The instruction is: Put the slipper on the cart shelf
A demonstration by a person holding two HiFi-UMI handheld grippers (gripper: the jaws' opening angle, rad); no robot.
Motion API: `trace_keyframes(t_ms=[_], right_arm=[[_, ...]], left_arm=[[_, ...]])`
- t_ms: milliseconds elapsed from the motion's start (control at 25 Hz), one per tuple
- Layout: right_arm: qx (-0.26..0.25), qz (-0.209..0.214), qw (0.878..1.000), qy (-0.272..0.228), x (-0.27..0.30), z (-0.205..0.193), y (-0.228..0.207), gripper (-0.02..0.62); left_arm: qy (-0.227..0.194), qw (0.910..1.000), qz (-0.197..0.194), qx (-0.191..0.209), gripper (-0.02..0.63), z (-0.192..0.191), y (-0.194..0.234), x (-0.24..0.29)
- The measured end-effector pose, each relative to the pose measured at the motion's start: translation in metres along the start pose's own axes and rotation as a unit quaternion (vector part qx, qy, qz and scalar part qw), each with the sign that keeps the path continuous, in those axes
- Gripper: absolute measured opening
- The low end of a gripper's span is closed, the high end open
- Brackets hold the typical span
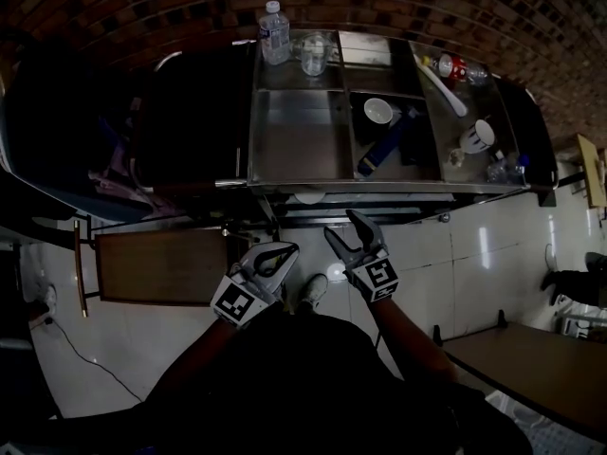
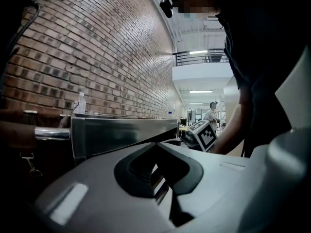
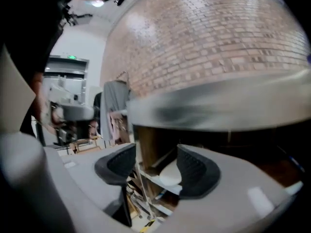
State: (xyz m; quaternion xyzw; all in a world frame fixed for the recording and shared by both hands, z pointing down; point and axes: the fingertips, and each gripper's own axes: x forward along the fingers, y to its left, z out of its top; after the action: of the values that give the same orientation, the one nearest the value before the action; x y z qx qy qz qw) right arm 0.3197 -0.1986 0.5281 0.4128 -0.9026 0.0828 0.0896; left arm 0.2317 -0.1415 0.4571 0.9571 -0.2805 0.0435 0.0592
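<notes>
the task looks almost finished: a pale, rounded thing, most likely the slipper [image 3: 170, 173], lies on the cart shelf [image 3: 163, 184] under the steel cart top [image 1: 299, 136]. from the head view only a pale sliver of it peeks out below the top's near edge. the right gripper [image 3: 155, 149] points at it with its jaws spread wide. the slipper sits beyond the tips, not between the pads, so the claw grips nothing. the left gripper [image 1: 287, 252] hangs to its left, near the person, with its jaws closed together and empty.

what is left is a clean exit. the right claw should stay wide and back straight out toward the near side, low enough to miss the top's edge and without brushing the slipper. a glance should confirm the slipper rests fully on the shelf, not overhanging.
</notes>
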Motion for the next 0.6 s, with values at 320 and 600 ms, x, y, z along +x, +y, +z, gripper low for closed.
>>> trace_keyframes(t_ms=[320, 600], right_arm=[[-0.015, 0.045, 0.998, -0.046, -0.024, 0.073, 0.060, 0.187], [-0.020, 0.060, 0.997, -0.047, -0.009, 0.088, 0.101, 0.046]], left_arm=[[-0.009, 0.9999, -0.011, 0.005, 0.003, 0.013, 0.008, -0.024], [-0.013, 0.9997, -0.020, -0.005, 0.003, 0.007, 0.025, -0.047]])
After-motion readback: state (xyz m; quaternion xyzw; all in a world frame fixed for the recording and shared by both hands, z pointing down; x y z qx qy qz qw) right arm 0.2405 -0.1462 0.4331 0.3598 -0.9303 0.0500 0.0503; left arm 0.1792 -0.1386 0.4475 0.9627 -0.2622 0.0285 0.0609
